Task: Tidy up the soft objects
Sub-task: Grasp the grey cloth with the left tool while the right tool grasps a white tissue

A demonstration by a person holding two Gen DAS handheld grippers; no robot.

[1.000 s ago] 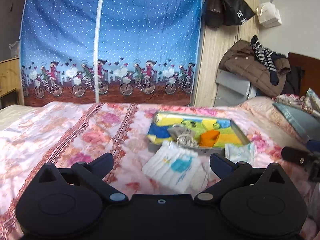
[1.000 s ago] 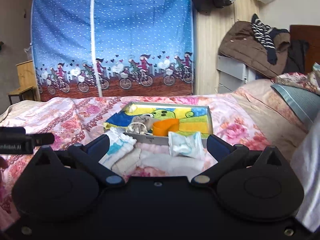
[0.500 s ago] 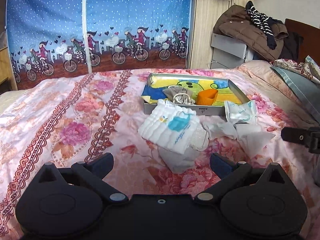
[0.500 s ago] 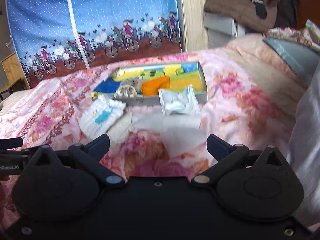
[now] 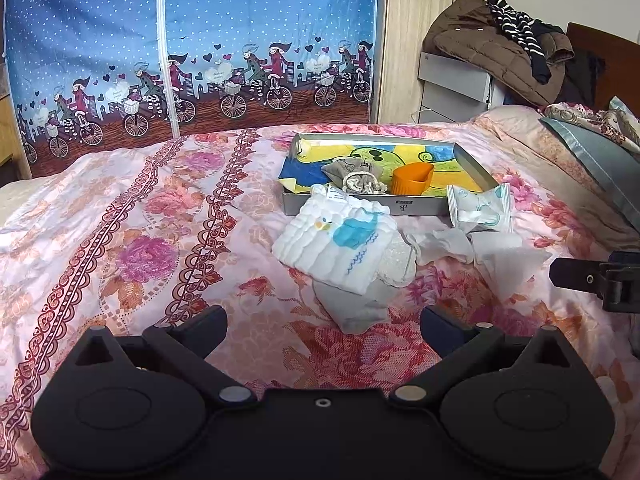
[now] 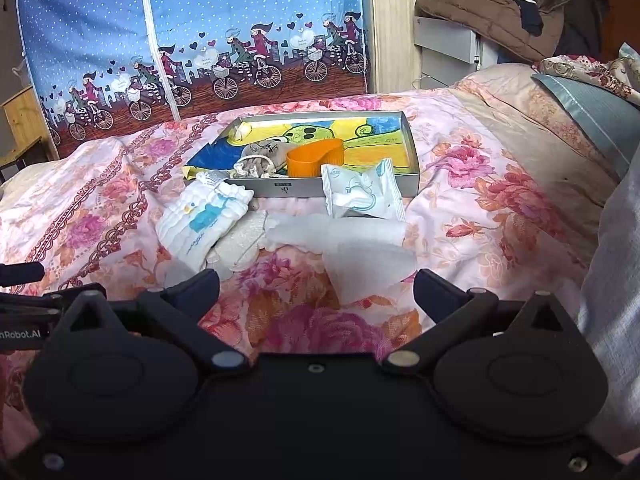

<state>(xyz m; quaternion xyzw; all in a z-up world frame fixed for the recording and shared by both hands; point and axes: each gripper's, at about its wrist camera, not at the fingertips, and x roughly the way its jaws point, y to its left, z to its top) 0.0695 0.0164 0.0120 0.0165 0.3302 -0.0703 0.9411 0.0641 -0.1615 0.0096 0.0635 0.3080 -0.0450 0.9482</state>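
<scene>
you're holding both grippers wide and empty. the white cloth is lying on the bed, dead ahead of your left gripper, its long side running away toward the tray. your right gripper is facing the tissue instead.

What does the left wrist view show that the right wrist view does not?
Only the left wrist view shows the right gripper, at its right edge. Only the right wrist view shows a wooden stool at the far left and part of the left gripper. Both show the tray with the orange cup, the folded cloth, the wipes pack and the brown coat.
</scene>
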